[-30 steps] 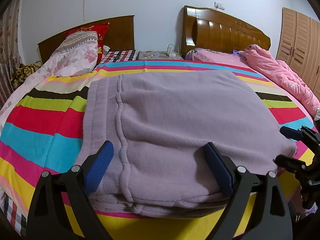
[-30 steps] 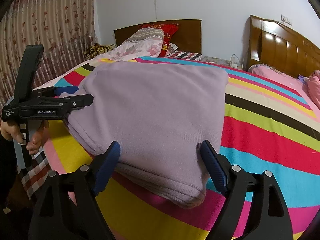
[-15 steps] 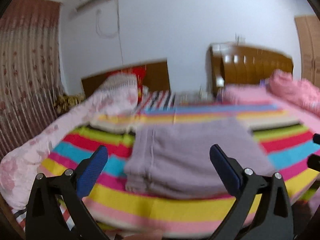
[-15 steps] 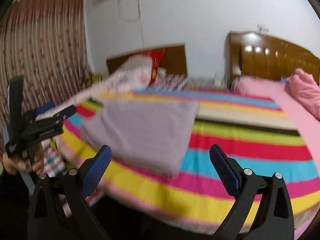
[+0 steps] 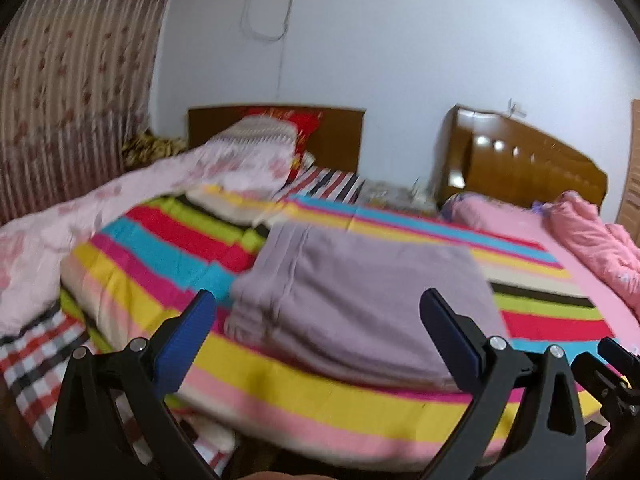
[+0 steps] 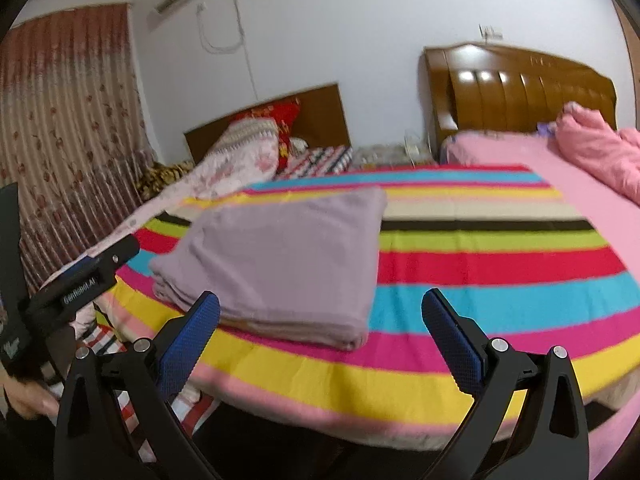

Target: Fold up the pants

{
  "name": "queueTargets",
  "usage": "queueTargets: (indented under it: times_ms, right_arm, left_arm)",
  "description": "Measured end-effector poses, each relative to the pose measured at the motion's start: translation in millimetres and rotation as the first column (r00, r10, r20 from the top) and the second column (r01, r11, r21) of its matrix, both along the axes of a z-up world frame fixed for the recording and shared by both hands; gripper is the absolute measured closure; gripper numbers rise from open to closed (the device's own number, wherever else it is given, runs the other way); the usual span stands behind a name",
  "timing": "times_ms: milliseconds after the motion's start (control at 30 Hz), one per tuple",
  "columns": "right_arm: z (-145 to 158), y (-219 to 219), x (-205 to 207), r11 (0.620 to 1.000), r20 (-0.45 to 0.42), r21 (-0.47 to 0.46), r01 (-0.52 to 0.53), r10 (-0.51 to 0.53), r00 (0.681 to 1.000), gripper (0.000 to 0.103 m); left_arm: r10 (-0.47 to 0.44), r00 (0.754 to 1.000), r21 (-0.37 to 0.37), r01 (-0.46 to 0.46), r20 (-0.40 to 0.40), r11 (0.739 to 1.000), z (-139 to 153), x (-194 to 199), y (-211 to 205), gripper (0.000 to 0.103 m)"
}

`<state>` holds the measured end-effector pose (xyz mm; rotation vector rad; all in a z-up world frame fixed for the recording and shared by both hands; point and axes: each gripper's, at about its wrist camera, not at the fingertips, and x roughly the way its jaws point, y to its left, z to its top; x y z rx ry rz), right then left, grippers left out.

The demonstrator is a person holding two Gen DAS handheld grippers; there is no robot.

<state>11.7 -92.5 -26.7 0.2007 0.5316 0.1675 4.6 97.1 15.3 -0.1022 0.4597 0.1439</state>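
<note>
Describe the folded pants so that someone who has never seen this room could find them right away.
Look at the bed with the bright striped blanket, left of the pink bed. Near its front edge, toward the curtain side, lie the folded pants, a flat, squarish lilac stack. They are the only plain, single-colour thing on those stripes, and neither open gripper touches them.

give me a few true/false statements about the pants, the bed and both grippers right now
1. The pants lie folded on the striped blanket. True.
2. The left gripper is shut on the pants. False: its jaws are wide open and hold nothing.
3. The right gripper is open and off the pants. True.
4. The pants are bright red. False: they are pale purple.
5. A pink quilt lies on the bed to the right. True.
</note>
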Motion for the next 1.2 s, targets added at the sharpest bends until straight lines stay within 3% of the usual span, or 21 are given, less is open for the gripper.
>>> queueTargets:
  times_ms: [433,1200]
  right_arm:
    - [-9,15,-4,0.998,-0.013,-0.051,-0.048,0.047,0.999,0.005]
    - [-11,11,-3,0.998,-0.021,-0.043,-0.051,0.050,0.999,0.005]
  left_arm:
    - [-0.044,0.993,0.023,0.046,-0.108,0.999,-44,2,-2,0.002]
    - [-0.057,0.991,0.032,0.061,-0.119,0.998,-48,3,-1,0.002]
